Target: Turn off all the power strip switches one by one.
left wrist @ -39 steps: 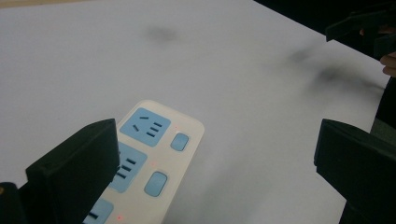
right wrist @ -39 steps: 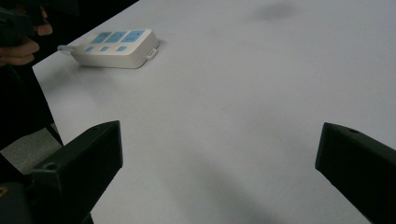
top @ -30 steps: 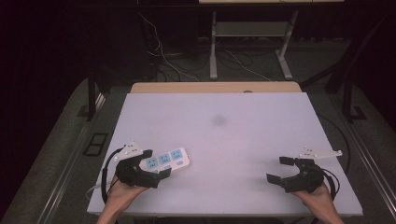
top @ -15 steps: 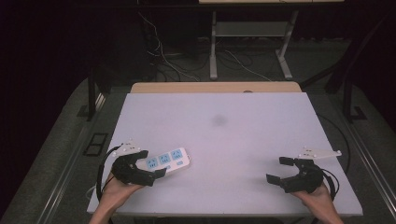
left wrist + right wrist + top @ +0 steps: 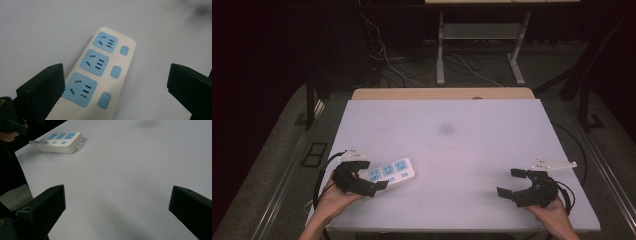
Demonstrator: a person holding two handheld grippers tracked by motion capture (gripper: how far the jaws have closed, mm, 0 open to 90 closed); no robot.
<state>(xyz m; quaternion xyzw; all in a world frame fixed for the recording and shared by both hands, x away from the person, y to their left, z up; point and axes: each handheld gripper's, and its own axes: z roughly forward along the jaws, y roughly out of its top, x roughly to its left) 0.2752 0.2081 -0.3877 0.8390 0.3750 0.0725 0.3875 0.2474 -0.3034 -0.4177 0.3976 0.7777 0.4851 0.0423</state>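
A white power strip with three blue sockets and blue switches lies flat near the table's front left. My left gripper is open at the strip's near end. In the left gripper view the strip runs up between the wide-apart jaws of that gripper, closer to the left one. My right gripper rests open at the front right with nothing between its jaws. In the right gripper view this gripper faces bare table, with the strip far off at the upper left.
The white table top has a faint dark smudge near its middle and a wooden strip along its far edge. Loose cables and a metal stand occupy the floor beyond. Dark floor flanks both sides.
My left gripper has drawn back a little to the left, toward the table's near edge. The power strip and the right gripper have stayed put.
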